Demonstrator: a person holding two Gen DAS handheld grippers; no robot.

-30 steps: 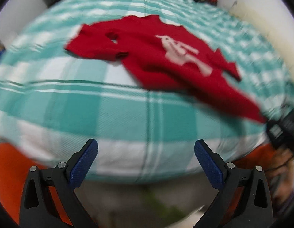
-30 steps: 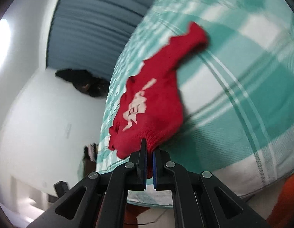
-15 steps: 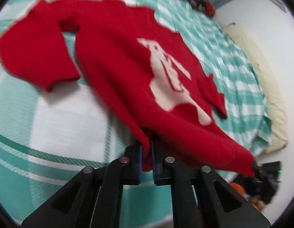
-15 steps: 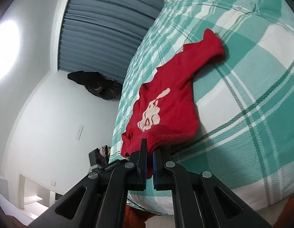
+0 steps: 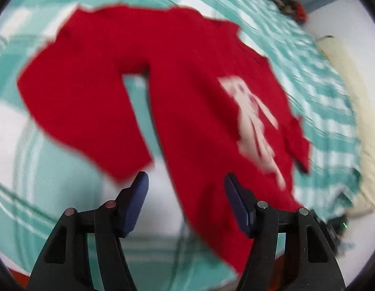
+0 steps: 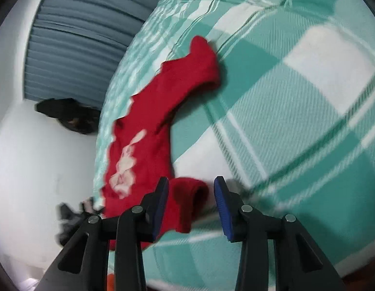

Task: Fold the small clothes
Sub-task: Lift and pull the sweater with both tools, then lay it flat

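A small red sweater (image 5: 187, 92) with a white rabbit print (image 5: 255, 126) lies spread on the teal and white checked bedspread (image 5: 54, 206). In the left wrist view its hem edge runs between the fingers of my left gripper (image 5: 186, 201), whose jaws are opening and whose pads do not press on the cloth. In the right wrist view the same sweater (image 6: 148, 131) stretches away, one sleeve (image 6: 202, 55) at the far end. A bunched hem corner (image 6: 187, 201) lies between the opening jaws of my right gripper (image 6: 191, 203), untouched by the pads.
The bedspread (image 6: 296, 97) covers a wide bed. A cream pillow (image 5: 352, 111) lies along the bed's right edge by a white wall. Blue curtains (image 6: 73, 43) hang beyond the bed's far end, and dark clutter (image 6: 71, 116) sits low against the wall.
Both grippers were shut on the sweater's hem half a second ago and have let go, jaws now apart. The left one had first closed in from open. The sweater lies flatter and wider.
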